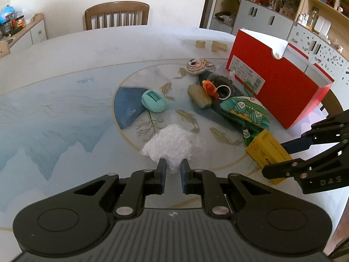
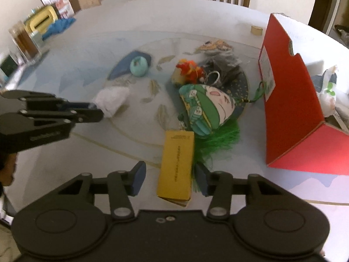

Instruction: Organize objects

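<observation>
Fluff first: our left gripper [image 1: 173,168] has its blue pads pinched tight on a white, woolly clump [image 1: 172,145] that bulges out ahead of the fingertips, w/ the painted glossy tabletop [image 1: 65,100] below. Our right gripper [image 2: 170,172] stands partly open, jaws either side of a flat yellow cardboard box [image 2: 176,166]; can't tell if the pads touch it, view's blurred. Just beyond its right finger, a green feathery tuft [image 2: 220,139], then a soft printed cushion [image 2: 207,107]. Further right, a tall red carton [image 2: 290,100], open-topped & rigid. Far ahead-left, a smooth teal egg-shaped holder [image 2: 139,66].
</observation>
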